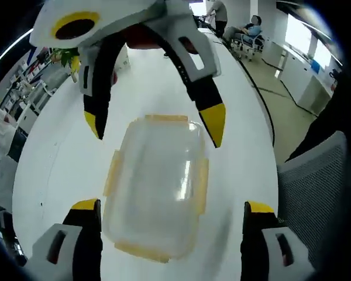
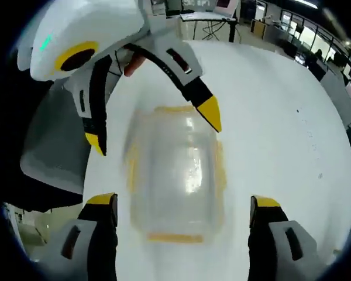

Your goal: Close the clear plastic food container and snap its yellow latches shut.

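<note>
A wide white table (image 1: 58, 175) carries everything, with the clear container (image 1: 158, 190) lying flat on it as the landmark. In the left gripper view the left gripper (image 1: 172, 213) straddles the container's near end, jaws spread wide and holding nothing, while the right gripper (image 1: 158, 126) reaches in from the far side, its yellow tips apart over the far end. In the right gripper view the same container (image 2: 175, 181), blurred, sits between the right gripper's (image 2: 184, 211) open jaws. Yellow latches (image 1: 112, 173) line the container's edges. A grey chair (image 1: 322, 187) stands beside the table, right of the container.
</note>
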### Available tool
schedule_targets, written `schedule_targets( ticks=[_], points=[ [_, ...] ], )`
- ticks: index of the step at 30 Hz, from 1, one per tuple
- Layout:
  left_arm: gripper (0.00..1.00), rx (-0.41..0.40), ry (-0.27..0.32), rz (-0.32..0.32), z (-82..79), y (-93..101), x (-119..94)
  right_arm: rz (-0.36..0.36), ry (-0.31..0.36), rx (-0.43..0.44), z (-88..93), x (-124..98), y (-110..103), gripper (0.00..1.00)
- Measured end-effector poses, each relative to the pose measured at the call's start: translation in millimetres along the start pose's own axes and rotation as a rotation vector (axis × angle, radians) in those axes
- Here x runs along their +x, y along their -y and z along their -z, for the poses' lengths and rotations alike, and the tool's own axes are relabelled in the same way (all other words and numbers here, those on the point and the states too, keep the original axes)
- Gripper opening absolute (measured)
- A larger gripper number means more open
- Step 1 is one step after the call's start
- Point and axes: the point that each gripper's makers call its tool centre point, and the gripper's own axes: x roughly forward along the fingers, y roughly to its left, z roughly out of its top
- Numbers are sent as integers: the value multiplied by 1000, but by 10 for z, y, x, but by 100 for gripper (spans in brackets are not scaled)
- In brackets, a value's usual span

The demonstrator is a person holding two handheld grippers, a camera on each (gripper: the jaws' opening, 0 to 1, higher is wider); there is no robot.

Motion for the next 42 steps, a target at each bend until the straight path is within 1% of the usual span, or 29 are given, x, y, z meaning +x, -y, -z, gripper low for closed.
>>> schedule_targets(
  ticks=[1, 3, 5, 7, 10, 12, 13, 15, 16, 17, 19, 22, 25, 28, 31, 32, 33, 34, 38, 42],
  points=[
    [99, 5, -6, 2, 10, -1, 1, 9, -10, -15, 15, 3, -2, 96],
    [99, 23, -16, -2, 28, -32, 6, 13, -7, -25, 22, 24, -39, 100],
    [99, 31, -23, -3, 45, -68, 13, 15, -15, -32, 35, 33, -79, 100],
    [99, 39, -24, -12, 56, -115, 11, 34, -15, -54, 35, 38, -88, 99],
    [97, 61, -36, -17, 99, -170, 22, 59, -21, -53, 50, 45, -106, 99],
    [96, 57, -53, -15, 144, -190, 46, 58, -39, -45, 94, 55, -120, 98],
    [96, 54, -64, -10, 171, -187, 57, 78, -41, -49, 107, 57, -94, 97],
    [94, 58, -74, -5, 195, -174, 71, 83, -44, -55, 123, 64, -81, 93],
    [93, 69, -85, 1, 214, -158, 86, 89, -64, -62, 158, 62, -74, 92],
    [91, 77, -88, 3, 218, -150, 94, 91, -68, -71, 170, 65, -78, 91],
    [85, 106, -88, -6, 201, -157, 95, 90, -88, -88, 210, 75, -79, 90],
    [83, 96, -90, -24, 187, -190, 108, 95, -100, -101, 222, 61, -68, 90],
    [79, 91, -112, -21, 232, -179, 128, 90, -107, -100, 243, 72, -76, 88],
    [74, 119, -128, -45, 242, -219, 131, 95, -135, -111, 317, 98, -76, 86],
    [74, 114, -125, -45, 243, -219, 141, 75, -144, -111, 356, 151, -127, 80],
    [74, 117, -125, -42, 246, -216, 140, 92, -144, -131, 348, 161, -103, 78],
    [74, 122, -125, -36, 254, -210, 138, 137, -163, -157, 362, 142, -28, 74],
    [74, 123, -123, -36, 254, -210, 137, 103, -150, -133, 355, 169, -94, 74],
    [74, 128, -125, -36, 263, -214, 144, 113, -168, -137, 330, 169, -93, 73],
    [73, 128, -137, -39, 316, -205, 121, 106, -162, -140, 295, 186, -103, 72]
  ],
)
